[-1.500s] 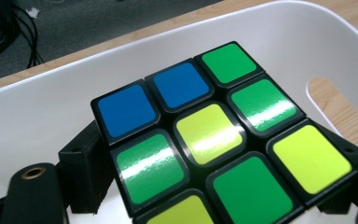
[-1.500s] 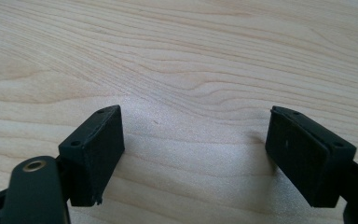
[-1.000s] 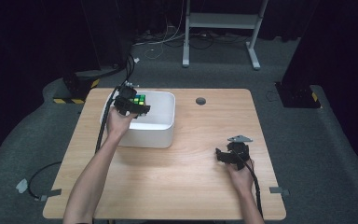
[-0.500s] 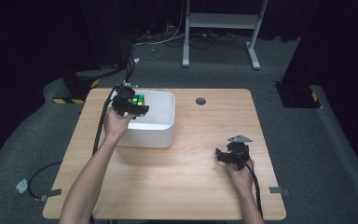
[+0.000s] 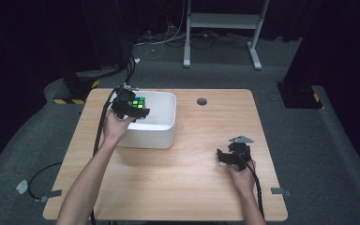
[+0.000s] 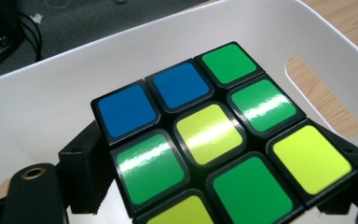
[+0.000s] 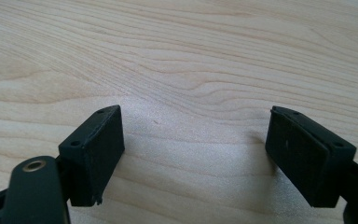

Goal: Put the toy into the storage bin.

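Overhead, from the high view, the left gripper [image 5: 132, 108] is seen held over the near left corner of a white bin [image 5: 161, 133], with a puzzle cube [image 5: 138, 102] clamped between its jaws; the cube sits just above the bin's hollow, at the gripper's tip, and whether it touches the bin floor cannot be told from this height. A black cable [image 5: 102, 123] is seen trailing from that gripper back along the forearm and off the table's far left edge. The right gripper [image 5: 228, 156] is found well apart from the bin, low over bare wood of the table [image 5: 192, 187], with a grey three-cornered plate [image 5: 242, 139] on top of it. Next, in the left gripper view, the puzzle cube [image 6: 214, 140] is shown pinched from both sides by the black jaws, so that its upper face is turned to the camera: blue, green and yellow squares are laid out in three rows. The white bin [image 6: 42, 98] is seen directly ahead of and beneath the jaws, its wall curving round behind the cube, and an oval handle slot [image 6: 319, 95] is cut in the wall to the gripper's right. Lastly, in the right gripper view, the jaws are shown spread wide with nothing between them, and pale wood grain of the table [image 7: 191, 56] lies just below and ahead of them.
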Available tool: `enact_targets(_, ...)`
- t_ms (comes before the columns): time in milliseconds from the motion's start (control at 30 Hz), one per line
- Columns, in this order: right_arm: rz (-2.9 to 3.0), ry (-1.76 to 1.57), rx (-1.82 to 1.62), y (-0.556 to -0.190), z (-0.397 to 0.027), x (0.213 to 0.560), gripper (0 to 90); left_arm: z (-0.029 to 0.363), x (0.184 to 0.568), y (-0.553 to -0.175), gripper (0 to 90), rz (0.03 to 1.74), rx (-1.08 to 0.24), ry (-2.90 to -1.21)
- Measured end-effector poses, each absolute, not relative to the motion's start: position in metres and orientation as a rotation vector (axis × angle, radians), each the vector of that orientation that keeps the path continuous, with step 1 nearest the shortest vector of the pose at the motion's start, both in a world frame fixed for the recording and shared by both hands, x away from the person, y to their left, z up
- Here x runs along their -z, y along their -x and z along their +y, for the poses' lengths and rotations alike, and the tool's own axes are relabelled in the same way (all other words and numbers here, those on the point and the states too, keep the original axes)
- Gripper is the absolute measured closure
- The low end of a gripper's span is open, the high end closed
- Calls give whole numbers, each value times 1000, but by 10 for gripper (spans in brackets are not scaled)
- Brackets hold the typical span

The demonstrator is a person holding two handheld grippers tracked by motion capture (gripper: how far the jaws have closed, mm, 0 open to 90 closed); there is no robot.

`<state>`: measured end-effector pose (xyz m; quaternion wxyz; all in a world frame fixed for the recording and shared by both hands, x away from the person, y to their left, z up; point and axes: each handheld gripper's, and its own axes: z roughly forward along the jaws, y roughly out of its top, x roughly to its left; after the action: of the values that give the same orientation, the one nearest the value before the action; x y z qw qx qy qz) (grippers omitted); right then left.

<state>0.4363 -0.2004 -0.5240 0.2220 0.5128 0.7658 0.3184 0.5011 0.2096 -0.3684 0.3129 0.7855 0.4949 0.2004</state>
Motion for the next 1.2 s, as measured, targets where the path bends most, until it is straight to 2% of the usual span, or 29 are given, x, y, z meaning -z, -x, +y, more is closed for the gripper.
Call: enact_targets(1200, 2116, -1417, -880, -436, -200, 524, 194, 218, 366, -477, 173, 1274, -524, -2044)
